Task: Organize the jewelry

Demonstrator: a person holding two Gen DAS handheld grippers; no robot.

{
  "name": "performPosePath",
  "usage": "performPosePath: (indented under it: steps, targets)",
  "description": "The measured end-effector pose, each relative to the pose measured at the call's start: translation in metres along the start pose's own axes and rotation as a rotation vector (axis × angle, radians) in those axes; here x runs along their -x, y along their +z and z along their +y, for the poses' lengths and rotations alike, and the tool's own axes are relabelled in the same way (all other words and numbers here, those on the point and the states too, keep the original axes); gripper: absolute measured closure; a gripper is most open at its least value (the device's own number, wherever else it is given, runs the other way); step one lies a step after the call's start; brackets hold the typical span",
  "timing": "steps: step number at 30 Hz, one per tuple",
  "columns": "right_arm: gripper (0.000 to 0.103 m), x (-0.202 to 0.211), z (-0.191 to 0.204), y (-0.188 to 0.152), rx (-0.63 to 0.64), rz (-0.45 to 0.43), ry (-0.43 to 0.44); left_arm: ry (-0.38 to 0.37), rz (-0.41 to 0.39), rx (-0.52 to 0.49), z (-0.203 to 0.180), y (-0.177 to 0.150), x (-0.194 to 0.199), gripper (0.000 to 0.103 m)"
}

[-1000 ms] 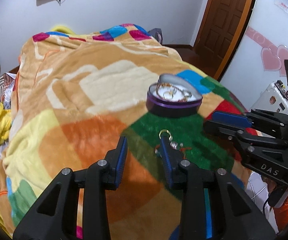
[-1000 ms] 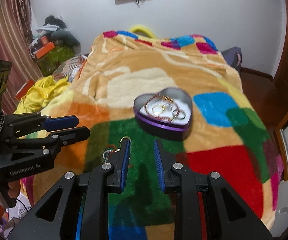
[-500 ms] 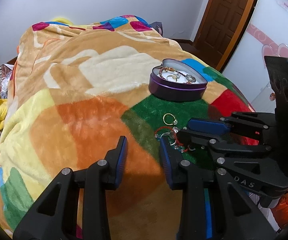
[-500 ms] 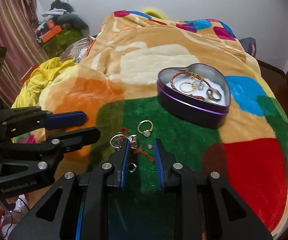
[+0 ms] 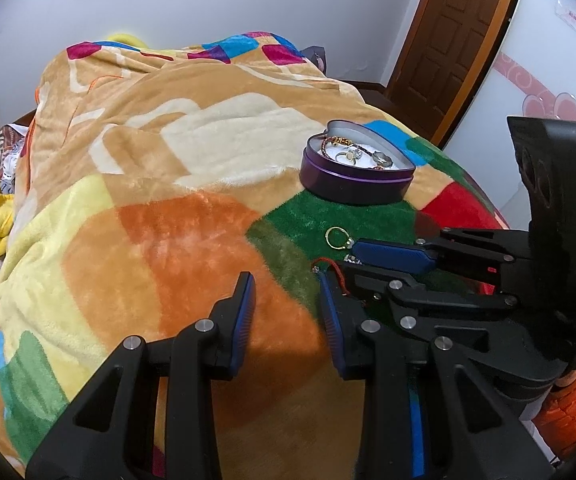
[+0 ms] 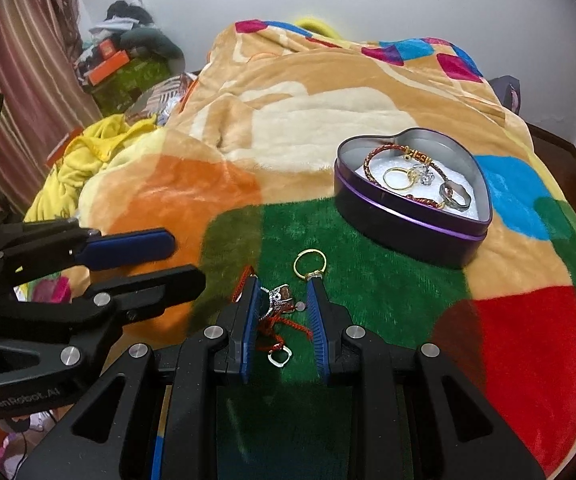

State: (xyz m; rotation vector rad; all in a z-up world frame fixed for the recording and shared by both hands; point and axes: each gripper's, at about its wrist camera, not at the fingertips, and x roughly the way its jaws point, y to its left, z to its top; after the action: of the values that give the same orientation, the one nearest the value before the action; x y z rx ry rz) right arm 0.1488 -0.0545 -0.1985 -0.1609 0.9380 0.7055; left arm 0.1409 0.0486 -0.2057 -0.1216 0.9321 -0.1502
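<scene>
A purple heart-shaped tin [image 6: 408,228] sits on the blanket and holds a red braided bracelet [image 6: 376,152], a gold ring [image 6: 398,178] and a silver ring [image 6: 454,196]. It also shows in the left wrist view [image 5: 352,184]. On the green patch lie a gold ring [image 6: 310,262], a silver ring [image 6: 279,296] and a red cord [image 6: 288,326]. My right gripper [image 6: 281,292] is open, low over the silver ring and cord, which lie between its fingers. My left gripper [image 5: 285,284] is open and empty over the orange patch. The gold ring [image 5: 338,238] lies beside the right gripper's fingertip.
The colourful patchwork blanket [image 6: 288,112] covers a bed. Yellow cloth [image 6: 83,156] and boxes [image 6: 115,68] lie off the bed's left side. A brown door [image 5: 460,28] stands at the far right. The left gripper's body [image 6: 67,280] is close on the right gripper's left.
My right gripper has moved forward and down, so the silver ring and red cord now lie between its fingers. Its jaws have opened wider. The left gripper has stayed open and shifted slightly.
</scene>
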Motion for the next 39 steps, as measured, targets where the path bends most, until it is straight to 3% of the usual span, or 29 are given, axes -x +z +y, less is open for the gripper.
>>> performPosePath:
  steps: [3, 4, 5, 19, 24, 29, 39]
  targets:
    - [0.084, 0.002, -0.002, -0.002, -0.006, -0.014, 0.013, 0.004, 0.002, -0.002, -0.001, 0.0, -0.001, 0.07]
    - [0.091, 0.004, -0.002, -0.002, 0.0, -0.02, 0.015, 0.004, 0.003, -0.003, -0.002, 0.0, -0.001, 0.07]
    - [0.092, 0.005, -0.002, -0.003, 0.005, -0.023, 0.017, 0.004, 0.004, -0.003, -0.003, 0.0, -0.001, 0.07]
    - [0.093, 0.044, -0.024, -0.003, -0.04, -0.143, -0.066, -0.072, 0.057, -0.028, -0.033, 0.001, -0.017, 0.07]
    - [0.093, 0.051, -0.034, -0.007, -0.069, -0.153, -0.085, -0.047, 0.075, -0.035, -0.041, -0.003, -0.033, 0.07]
    - [0.092, 0.057, -0.039, -0.01, -0.082, -0.164, -0.089, -0.032, 0.07, -0.013, -0.036, 0.0, -0.034, 0.097]
    - [0.092, 0.069, -0.043, -0.01, -0.094, -0.194, -0.094, -0.013, -0.003, 0.02, -0.023, 0.011, -0.008, 0.097]
